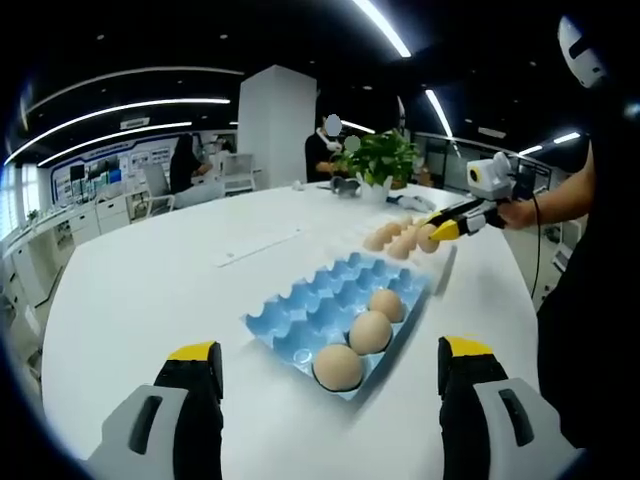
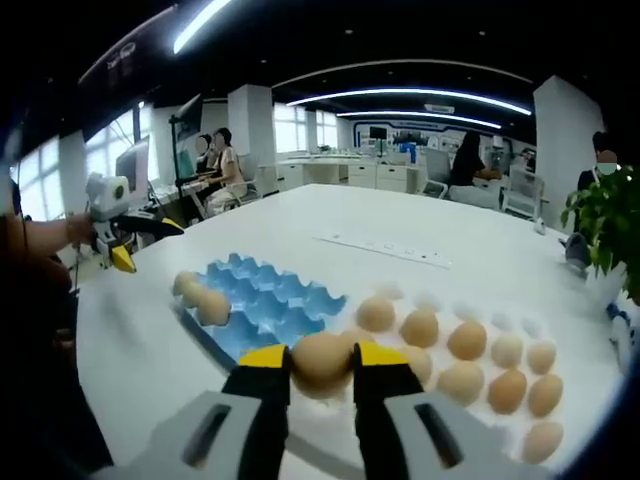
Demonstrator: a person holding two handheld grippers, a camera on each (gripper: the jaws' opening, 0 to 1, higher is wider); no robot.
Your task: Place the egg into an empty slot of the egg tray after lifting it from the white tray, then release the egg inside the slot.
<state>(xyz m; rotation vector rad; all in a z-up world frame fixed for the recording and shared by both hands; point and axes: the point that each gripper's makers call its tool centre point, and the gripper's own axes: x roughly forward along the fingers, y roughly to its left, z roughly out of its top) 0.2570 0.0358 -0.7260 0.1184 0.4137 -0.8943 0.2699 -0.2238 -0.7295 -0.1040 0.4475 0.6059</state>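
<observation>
In the right gripper view my right gripper [image 2: 321, 362] is shut on a brown egg [image 2: 320, 360], held just over the near edge of the white tray [image 2: 432, 299], which holds several more eggs. The blue egg tray [image 2: 268, 298] lies to its left with eggs along its left edge. In the left gripper view my left gripper [image 1: 330, 350] stands open, low over the table in front of the blue egg tray [image 1: 318, 300]. That tray has three eggs in its right row. The right gripper [image 1: 441, 226] sits over the white tray [image 1: 446, 266] beyond it.
A potted plant [image 1: 380, 158] stands at the table's far end, and a long white strip [image 1: 255, 245] lies flat left of the trays. The person's arm [image 1: 560, 200] reaches in from the right. People sit at desks behind the table. The left gripper [image 2: 140, 245] hovers past the blue tray.
</observation>
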